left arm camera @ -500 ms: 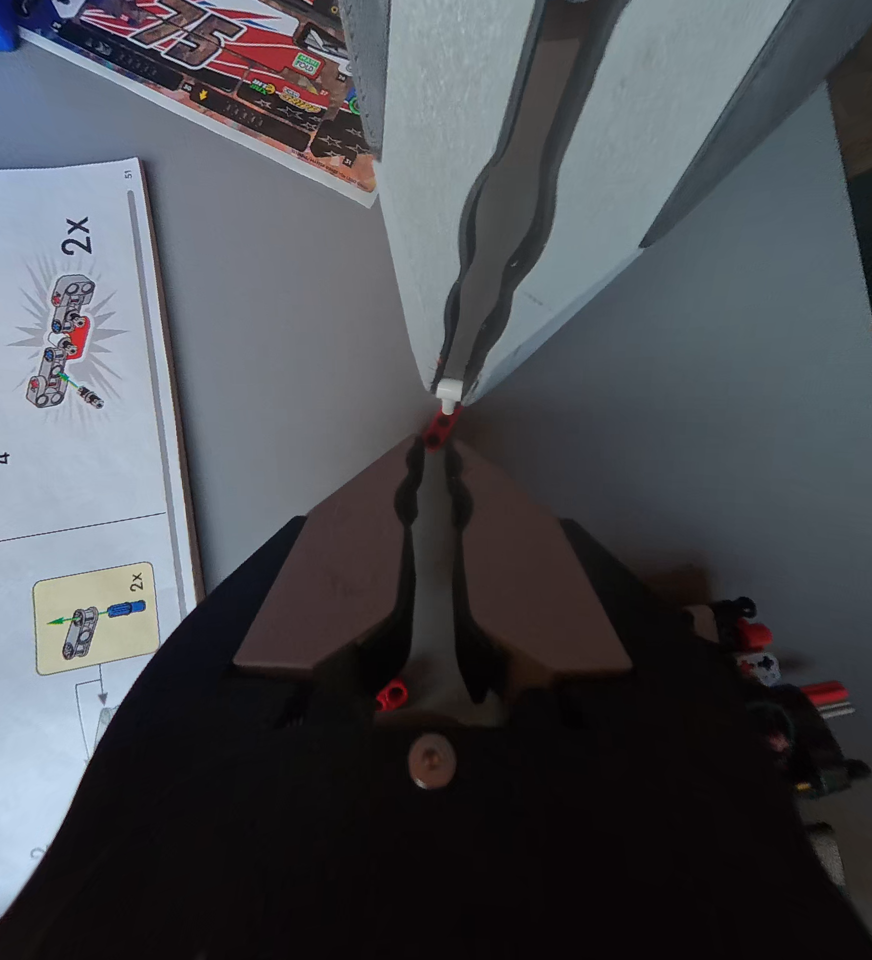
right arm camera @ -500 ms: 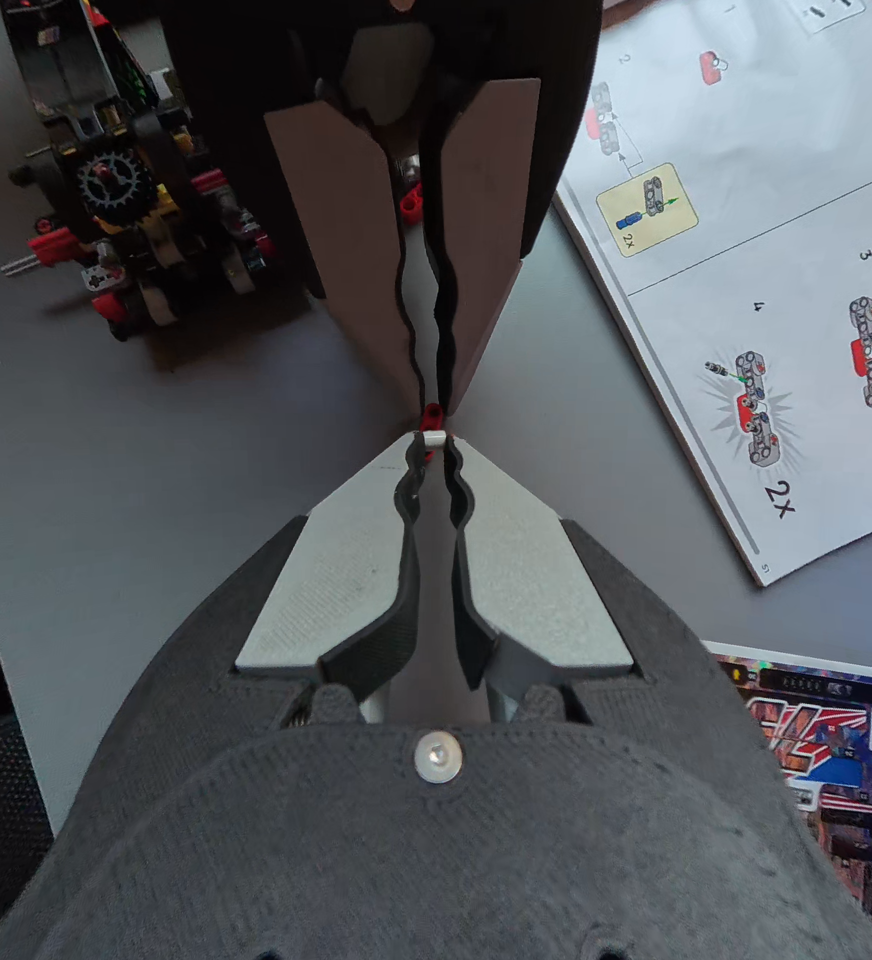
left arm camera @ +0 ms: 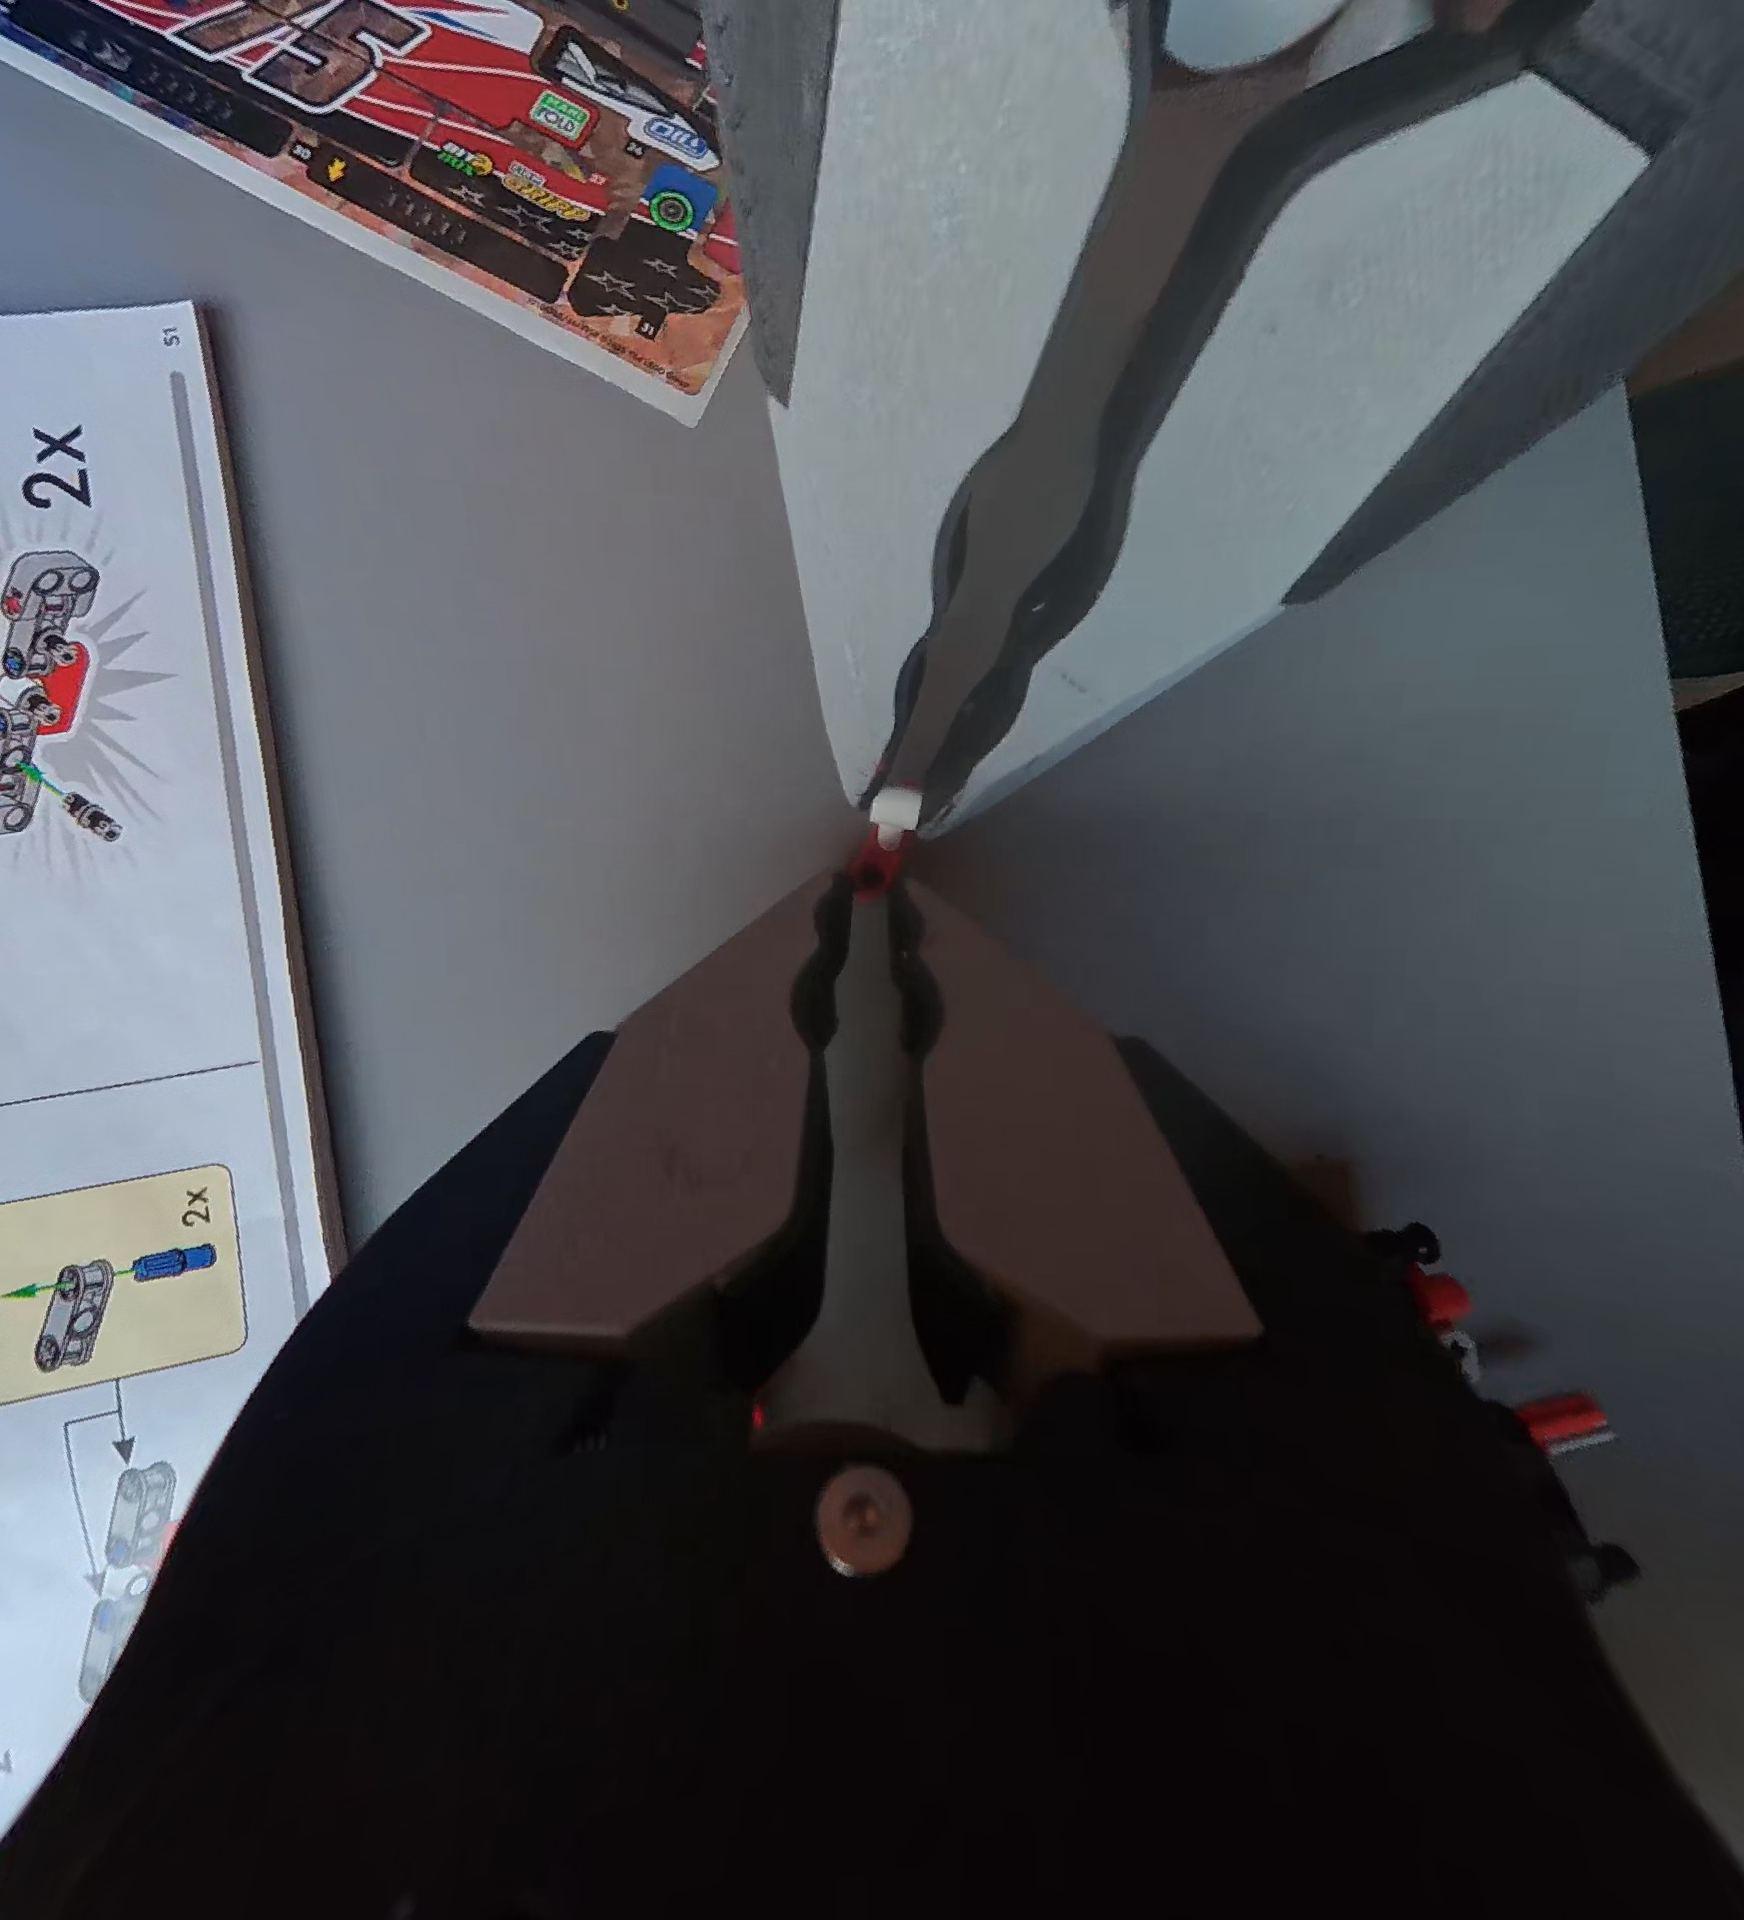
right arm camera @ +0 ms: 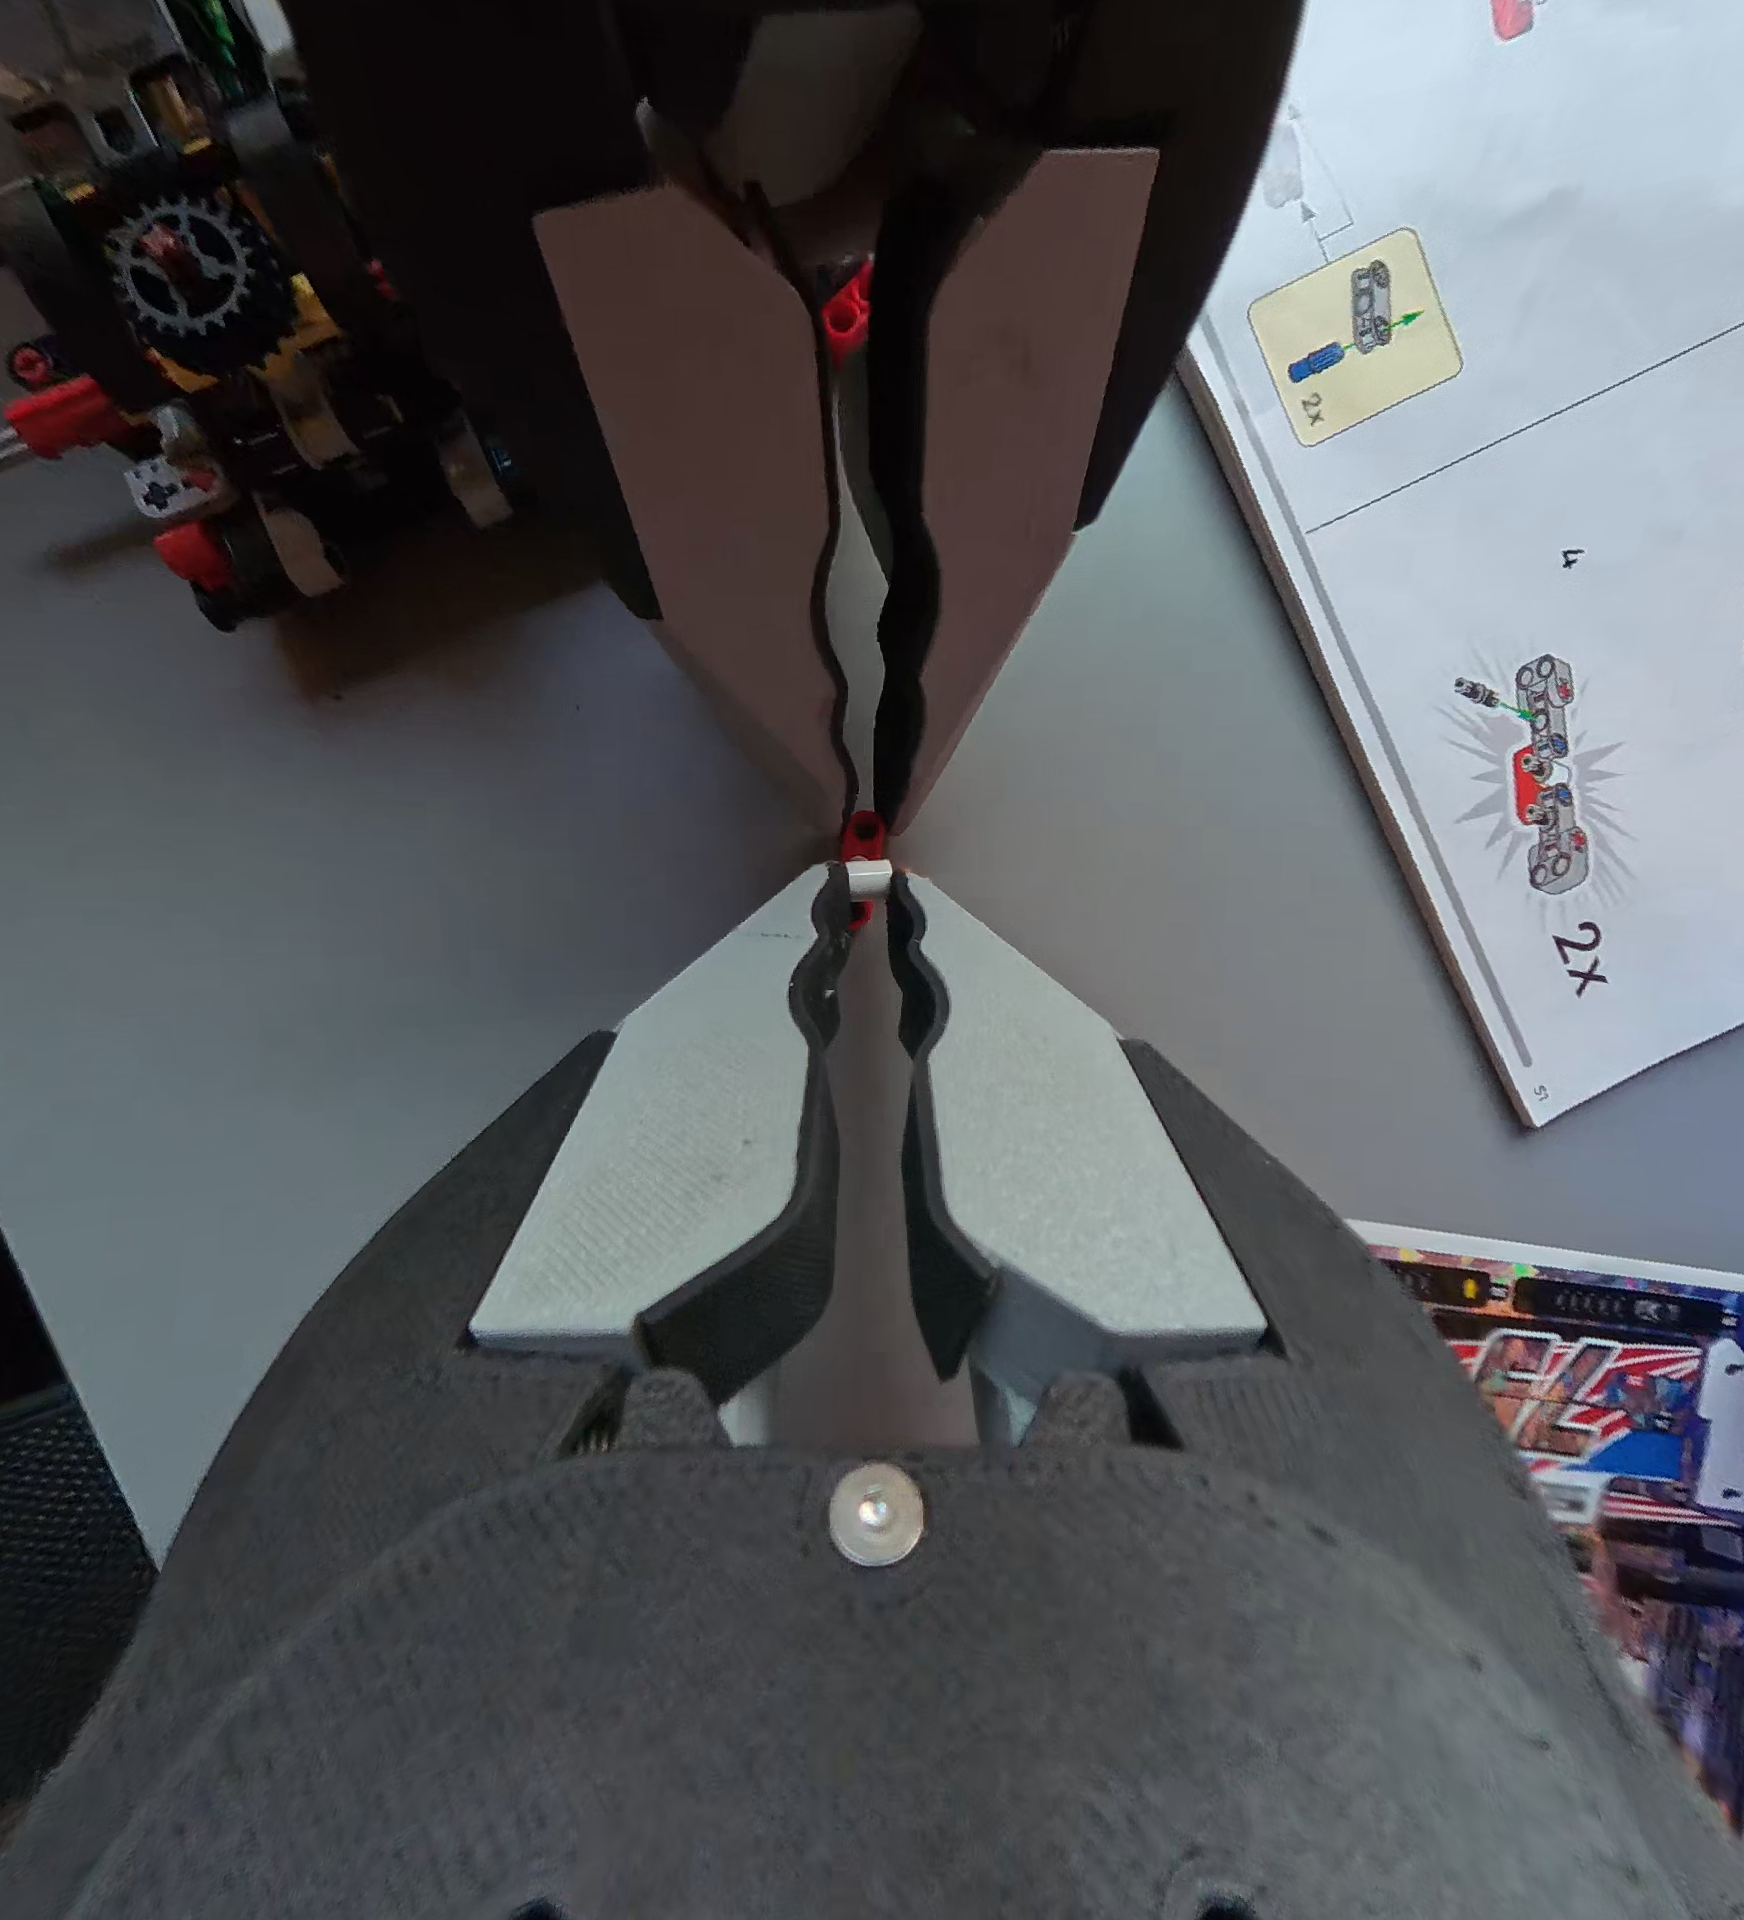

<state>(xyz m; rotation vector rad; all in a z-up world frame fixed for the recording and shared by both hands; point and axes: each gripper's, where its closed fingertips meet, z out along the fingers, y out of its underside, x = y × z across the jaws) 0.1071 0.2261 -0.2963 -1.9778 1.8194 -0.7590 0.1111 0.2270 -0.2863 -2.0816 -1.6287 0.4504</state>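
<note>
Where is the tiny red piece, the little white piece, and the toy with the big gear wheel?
red piece (right arm camera: 863, 831), right wrist view, its round end with the hole.
white piece (right arm camera: 866, 879), right wrist view, its side.
toy with the gear wheel (right arm camera: 184, 262), right wrist view, the gear.

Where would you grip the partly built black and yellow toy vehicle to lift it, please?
Probably by the two long flanks of the black and yellow toy vehicle, from above. The big grey gear and the protruding red connector with grey pins look like poor holds.
</note>
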